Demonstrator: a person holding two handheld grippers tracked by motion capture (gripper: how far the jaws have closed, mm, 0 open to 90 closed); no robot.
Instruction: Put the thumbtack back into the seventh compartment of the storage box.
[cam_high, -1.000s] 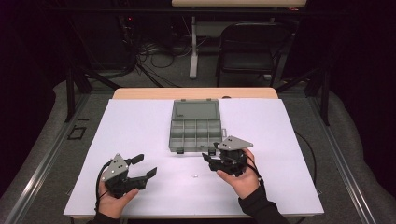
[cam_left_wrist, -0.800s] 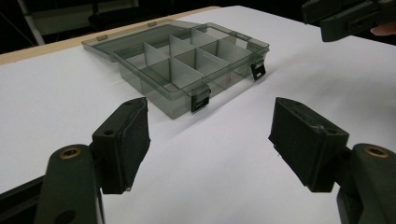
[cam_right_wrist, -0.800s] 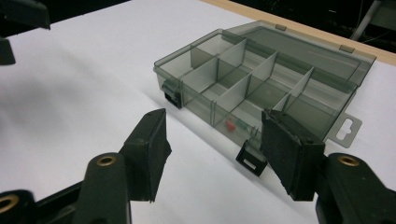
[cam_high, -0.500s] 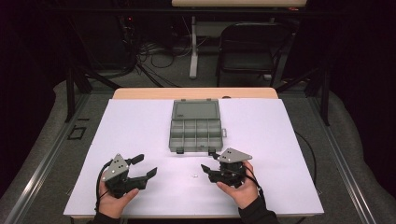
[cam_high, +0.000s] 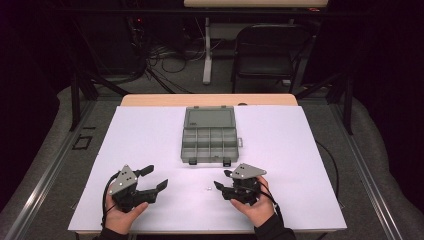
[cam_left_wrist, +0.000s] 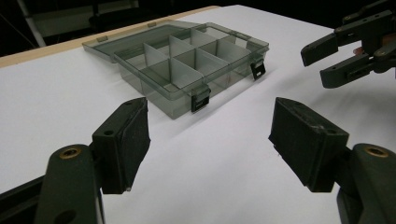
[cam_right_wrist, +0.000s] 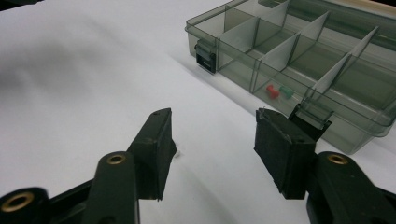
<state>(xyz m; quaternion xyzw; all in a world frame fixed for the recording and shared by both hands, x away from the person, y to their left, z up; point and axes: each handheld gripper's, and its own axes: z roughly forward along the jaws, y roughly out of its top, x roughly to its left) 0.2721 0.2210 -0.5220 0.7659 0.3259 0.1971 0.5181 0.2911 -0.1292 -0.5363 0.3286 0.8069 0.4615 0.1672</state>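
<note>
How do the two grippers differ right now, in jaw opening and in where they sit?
The left gripper has wider-spread jaws than the right gripper, whose jaws have just been closing. The right gripper's jaws reach toward the small white piece; the left gripper's point at bare sheet. Both are open, holding nothing, near the open box.

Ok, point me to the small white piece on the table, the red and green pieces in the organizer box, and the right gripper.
small white piece (cam_high: 205, 189), high view, its middle.
red and green pieces (cam_right_wrist: 278, 91), right gripper view, where they meet.
right gripper (cam_high: 222, 180), high view, between its fingertips.
</note>
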